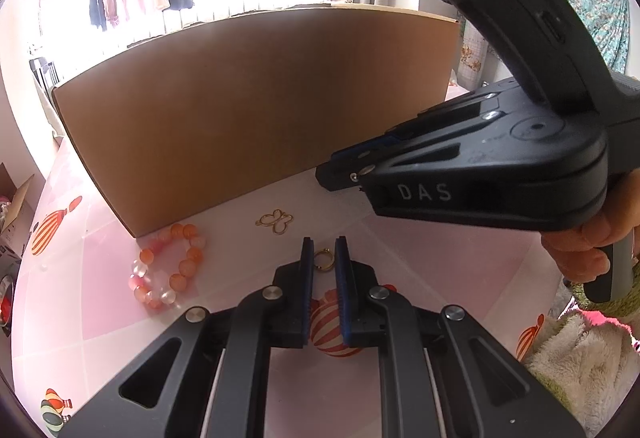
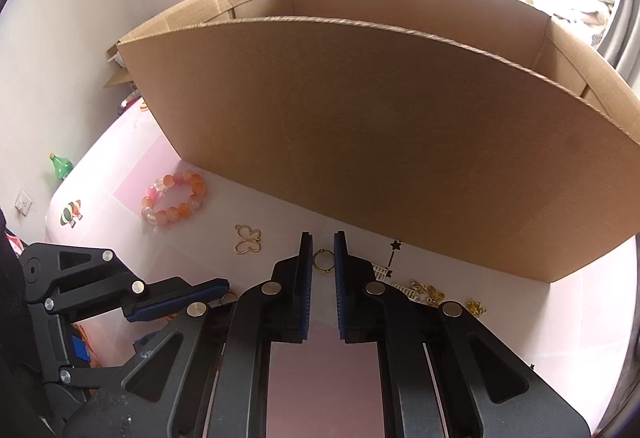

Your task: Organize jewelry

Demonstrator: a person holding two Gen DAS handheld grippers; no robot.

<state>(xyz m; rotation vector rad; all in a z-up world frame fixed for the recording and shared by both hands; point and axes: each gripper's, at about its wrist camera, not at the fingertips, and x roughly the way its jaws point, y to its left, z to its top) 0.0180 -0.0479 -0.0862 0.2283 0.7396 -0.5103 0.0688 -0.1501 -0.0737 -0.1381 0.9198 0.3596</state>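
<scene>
Jewelry is seen scattered on a pink tabletop (image 2: 580, 318) in front of a tall cardboard box (image 2: 360, 142); nothing can be seen inside the box, so the sorting is judged to be at an early stage. A small gold ring (image 1: 322, 260) is pinched between the narrowly parted pads of the left hand-held gripper (image 1: 323, 258). In the right wrist view a similar gold ring (image 2: 322, 260) is held the same way by the right hand-held gripper (image 2: 323, 258). Each ring is held near the fingertips, just above the tabletop, its flat face turned toward the camera; being round, it has no long axis. Left lying near the box wall are an orange bead bracelet (image 2: 174, 197), a gold butterfly charm (image 2: 247, 239) with its wings pointing away from the box, and a cluster of small gold pieces (image 2: 436, 294) at the right.
</scene>
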